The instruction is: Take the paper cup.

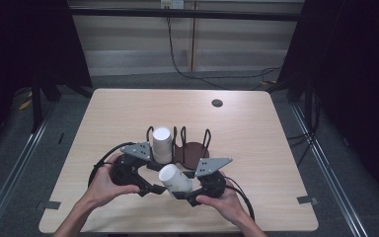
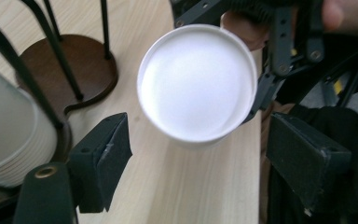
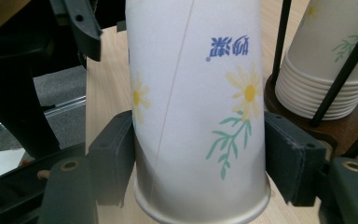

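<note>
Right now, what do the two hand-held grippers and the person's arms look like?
Both are black, skeletal, bolted frames. The left hand-held gripper and the right hand-held gripper each carry a grey three-cornered plate on top and trail a looping black cable. Jaws are blocky black pads with scuffed edges and brass-coloured pivot screws behind them. The forearms are bare; no sleeves or gloves visible.
</note>
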Motion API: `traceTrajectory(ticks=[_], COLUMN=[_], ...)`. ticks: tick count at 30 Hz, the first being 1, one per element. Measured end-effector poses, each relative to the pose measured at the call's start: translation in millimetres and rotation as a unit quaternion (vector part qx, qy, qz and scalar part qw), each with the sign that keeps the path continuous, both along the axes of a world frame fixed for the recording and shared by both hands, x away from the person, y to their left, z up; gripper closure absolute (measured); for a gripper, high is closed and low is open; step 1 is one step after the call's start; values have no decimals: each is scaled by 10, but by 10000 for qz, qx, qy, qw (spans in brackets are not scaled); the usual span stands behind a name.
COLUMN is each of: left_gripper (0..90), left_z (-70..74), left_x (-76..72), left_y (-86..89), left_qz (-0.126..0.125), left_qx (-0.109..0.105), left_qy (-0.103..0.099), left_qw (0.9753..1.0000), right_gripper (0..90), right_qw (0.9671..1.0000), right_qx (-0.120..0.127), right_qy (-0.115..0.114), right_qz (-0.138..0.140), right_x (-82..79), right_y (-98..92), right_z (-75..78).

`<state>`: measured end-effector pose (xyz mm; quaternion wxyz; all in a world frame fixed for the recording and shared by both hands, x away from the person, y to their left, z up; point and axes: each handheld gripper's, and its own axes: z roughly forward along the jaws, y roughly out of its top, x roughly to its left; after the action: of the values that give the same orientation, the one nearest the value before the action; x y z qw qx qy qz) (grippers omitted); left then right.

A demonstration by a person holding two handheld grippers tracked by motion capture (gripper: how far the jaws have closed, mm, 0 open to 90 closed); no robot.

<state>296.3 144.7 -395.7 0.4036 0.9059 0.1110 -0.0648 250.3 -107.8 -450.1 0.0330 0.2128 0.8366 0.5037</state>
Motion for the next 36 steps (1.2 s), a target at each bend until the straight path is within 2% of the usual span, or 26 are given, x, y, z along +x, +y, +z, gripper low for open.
traceTrajectory(ticks=[4, 5, 6, 7, 8, 9, 11, 13, 15, 17, 18, 19, 22, 25, 27, 28, 29, 32, 33, 36], left_gripper=[216, 216, 216, 217, 223, 228, 228, 228, 227, 227, 225, 227, 244, 254, 254, 254, 253, 252, 253, 257], left_z=[-26, -49, -68, -90, -100, -112, -128, -124, -109, -106, -105, -103, -106, -108, -118, -122, -126, -133, -135, -133], left_x=[-5, -8, -4, -10, -8, -7, -7, -11, -6, -4, -8, -8, -13, -6, -4, -9, -17, -30, -33, -47], left_y=[27, 21, 13, 4, 4, 1, 0, 7, 32, 44, 48, 49, 45, 37, 30, 26, 15, -2, -9, -17], left_qz=[-35, -3, -24, -19, -41, -29, 30, 68, 86, 96, 130, 119, 90, 64, 68, 82, 57, 34, 12, 49], left_qx=[-25, 33, 182, 184, 209, 307, 350, 339, 375, 363, 358, 467, 490, 528, 559, 552, 593, 623, 660, 741], left_qy=[-90, -72, -53, 8, -15, -18, -97, -76, -187, -210, -201, -245, -247, -342, -338, -332, -371, -371, -420, -488], left_qw=[10000, 10000, 9998, 9998, 9998, 9995, 9993, 9994, 9991, 9991, 9991, 9985, 9985, 9980, 9978, 9979, 9975, 9974, 9969, 9960], right_gripper=[316, 316, 316, 317, 317, 317, 317, 317, 317, 317, 317, 317, 317, 316, 316, 316, 316, 316, 317, 318], right_qw=[10000, 10000, 9999, 9999, 9998, 9993, 9992, 9991, 9988, 9986, 9982, 9975, 9968, 9962, 9937, 9937, 9920, 9905, 9889, 9875], right_qx=[-56, -56, -84, -118, -166, -380, -409, -423, -481, -519, -595, -695, -771, -847, -1102, -1102, -1251, -1353, -1464, -1534], right_qy=[25, 25, 38, 41, 56, 15, 19, 48, 59, 80, 91, 133, 151, 39, -26, -26, -12, 89, 121, 216], right_qz=[-36, -36, -47, -55, -65, -50, -28, -49, -68, -65, -44, 30, 113, 173, 197, 197, 195, 240, 239, 293], right_x=[4, 4, 6, 8, 10, 20, 40, 49, 75, 76, 79, 81, 84, 89, 106, 106, 123, 145, 165, 184], right_y=[-11, -11, -12, -13, -14, -6, -20, -30, -57, -60, -59, -53, -41, -25, -4, -4, 5, 16, 27, 42], right_z=[13, 13, 14, 14, 15, 26, 40, 49, 78, 88, 98, 115, 139, 162, 187, 187, 215, 234, 236, 223])
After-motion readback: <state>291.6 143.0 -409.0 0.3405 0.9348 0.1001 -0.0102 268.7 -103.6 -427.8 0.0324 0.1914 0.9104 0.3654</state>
